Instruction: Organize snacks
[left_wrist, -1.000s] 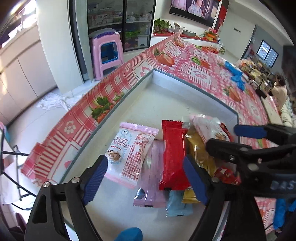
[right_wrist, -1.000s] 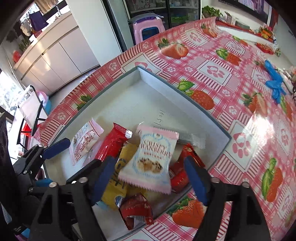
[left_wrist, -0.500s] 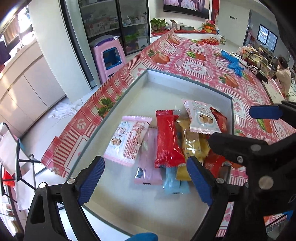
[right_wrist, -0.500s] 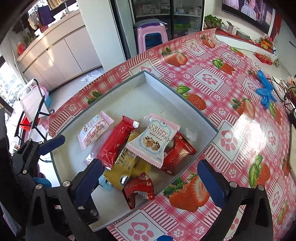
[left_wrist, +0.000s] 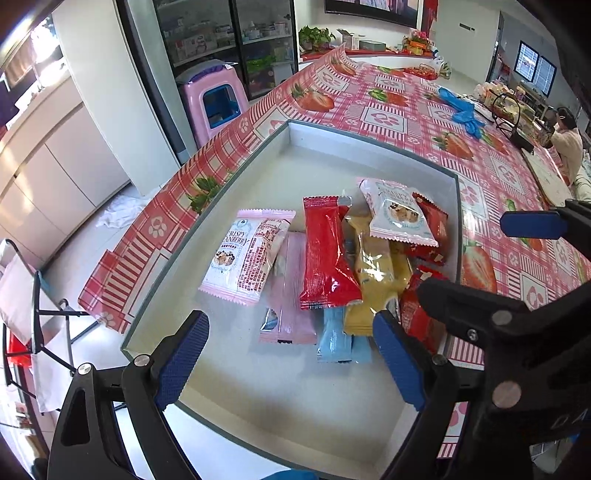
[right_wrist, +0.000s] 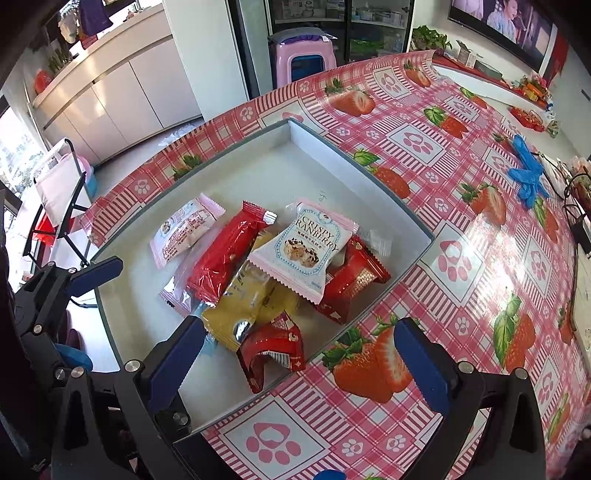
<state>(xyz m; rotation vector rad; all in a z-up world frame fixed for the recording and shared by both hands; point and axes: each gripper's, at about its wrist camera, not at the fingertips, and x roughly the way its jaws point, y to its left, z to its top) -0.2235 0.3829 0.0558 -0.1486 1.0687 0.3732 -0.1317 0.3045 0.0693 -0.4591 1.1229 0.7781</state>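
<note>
In the shallow grey tray (right_wrist: 373, 184) on the strawberry-print table (right_wrist: 480, 258), the snacks lie in a loose overlapping heap, so the step in hand seems to be choosing the next packet to straighten, and the sound way is probably to take an uncovered one at the edge of the pile rather than drag one out from under the rest. The left claw (left_wrist: 291, 362) hangs above the tray's near side with its jaws spread wide and nothing between them. From the left: a pink-edged cranberry crisp packet (right_wrist: 184, 230), lying partly on a pale pink sachet (left_wrist: 291, 291); a long glossy red bar (right_wrist: 225, 254); a yellow packet (right_wrist: 247, 306) beneath it with a light blue one (left_wrist: 334, 339) peeking out; a second cranberry crisp packet (right_wrist: 308, 251) riding on top; and two crinkled red wrappers (right_wrist: 354, 280). The right claw (right_wrist: 297, 360) has just been opening; its jaws stand fully apart and empty, over the tray's near corner.
</note>
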